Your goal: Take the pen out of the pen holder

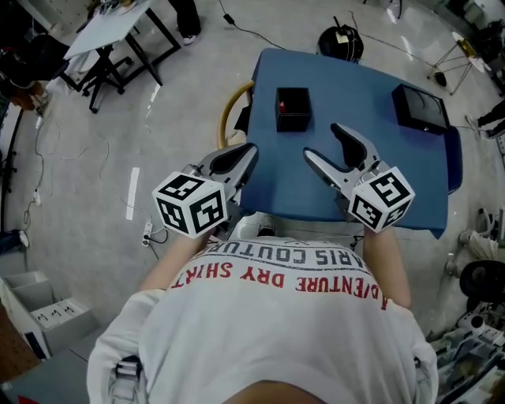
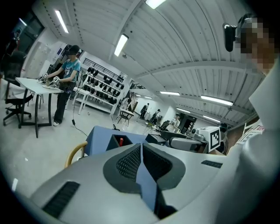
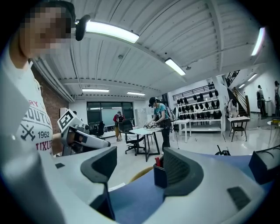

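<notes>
White shirt (image 1: 276, 316) fills the lower head view. Left gripper (image 1: 246, 154): jaws together, holding nothing. Right gripper (image 1: 322, 140): jaws apart, holding nothing. Red pen (image 1: 282, 104) stands upright, long axis vertical, in the black pen holder (image 1: 293, 118) on the blue table (image 1: 363, 87). Only the pen's top shows.

Blue table (image 1: 355, 95), black box (image 1: 420, 109) at its far right, white desk (image 1: 110, 24) top left, grey floor (image 1: 87, 158)
</notes>
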Demonstrator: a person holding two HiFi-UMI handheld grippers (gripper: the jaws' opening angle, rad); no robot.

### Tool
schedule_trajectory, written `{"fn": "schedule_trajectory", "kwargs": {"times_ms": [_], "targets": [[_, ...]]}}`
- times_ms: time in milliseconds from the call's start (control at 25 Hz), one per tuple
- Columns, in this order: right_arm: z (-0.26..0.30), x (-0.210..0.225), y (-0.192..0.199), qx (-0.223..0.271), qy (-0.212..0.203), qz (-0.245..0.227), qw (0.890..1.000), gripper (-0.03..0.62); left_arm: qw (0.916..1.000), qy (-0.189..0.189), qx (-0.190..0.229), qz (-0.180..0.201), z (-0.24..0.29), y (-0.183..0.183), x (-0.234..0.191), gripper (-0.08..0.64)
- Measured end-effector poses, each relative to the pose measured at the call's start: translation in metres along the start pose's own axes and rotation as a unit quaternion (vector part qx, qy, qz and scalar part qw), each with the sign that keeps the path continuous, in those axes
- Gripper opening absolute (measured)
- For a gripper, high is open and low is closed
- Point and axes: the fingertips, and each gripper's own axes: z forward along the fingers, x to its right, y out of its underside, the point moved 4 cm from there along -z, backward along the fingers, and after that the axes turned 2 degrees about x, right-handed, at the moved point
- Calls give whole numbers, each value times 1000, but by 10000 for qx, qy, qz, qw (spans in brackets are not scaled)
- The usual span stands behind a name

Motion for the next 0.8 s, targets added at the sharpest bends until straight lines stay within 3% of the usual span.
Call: {"fn": "schedule_trajectory", "kwargs": {"times_ms": [360, 800], "targets": [[59, 29, 8, -385, 21, -282, 9989, 324, 9999, 99, -78, -13, 35, -18, -40, 38], [110, 49, 35, -986, 184, -548, 9934, 289, 9996, -57, -121, -264, 48, -14, -87, 38]]}}
